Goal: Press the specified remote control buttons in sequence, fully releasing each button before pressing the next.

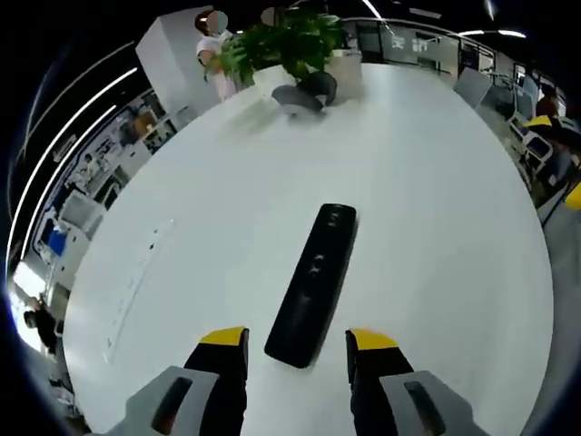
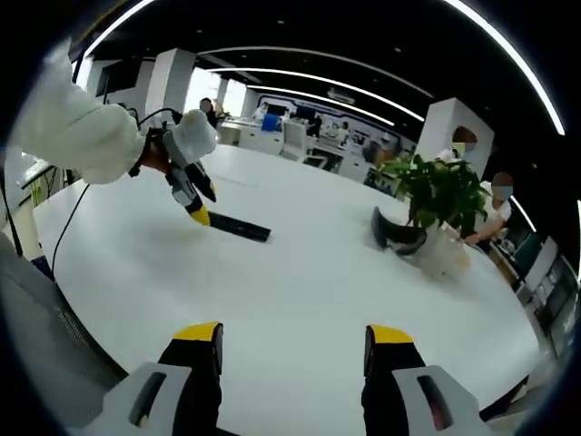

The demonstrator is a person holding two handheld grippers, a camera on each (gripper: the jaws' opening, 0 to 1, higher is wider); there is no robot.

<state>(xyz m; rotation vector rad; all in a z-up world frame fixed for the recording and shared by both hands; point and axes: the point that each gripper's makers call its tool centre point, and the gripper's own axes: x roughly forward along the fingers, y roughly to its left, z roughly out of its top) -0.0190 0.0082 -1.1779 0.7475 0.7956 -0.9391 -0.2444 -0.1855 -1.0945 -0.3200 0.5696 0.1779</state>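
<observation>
Left gripper view looks down on a big white oval table (image 1: 427, 227), pretty much bare apart from a few things. At the far end there's a leafy potted plant (image 1: 281, 41) in a white pot, with a dark grey headset-looking thing (image 1: 307, 94) lying right in front of it, can't tell exactly what it is. The black remote control (image 1: 313, 282) lies flat on the table, long axis pointing away, its near end sitting between the left gripper (image 1: 298, 343)'s yellow-tipped jaws, which are spread apart and not touching it. Right gripper view has the right gripper (image 2: 292, 338) hovering over bare tabletop, well apart from the remote, jaws wide apart with nothing in them. A person's white sleeve (image 2: 77, 136) comes in from the left there.
</observation>
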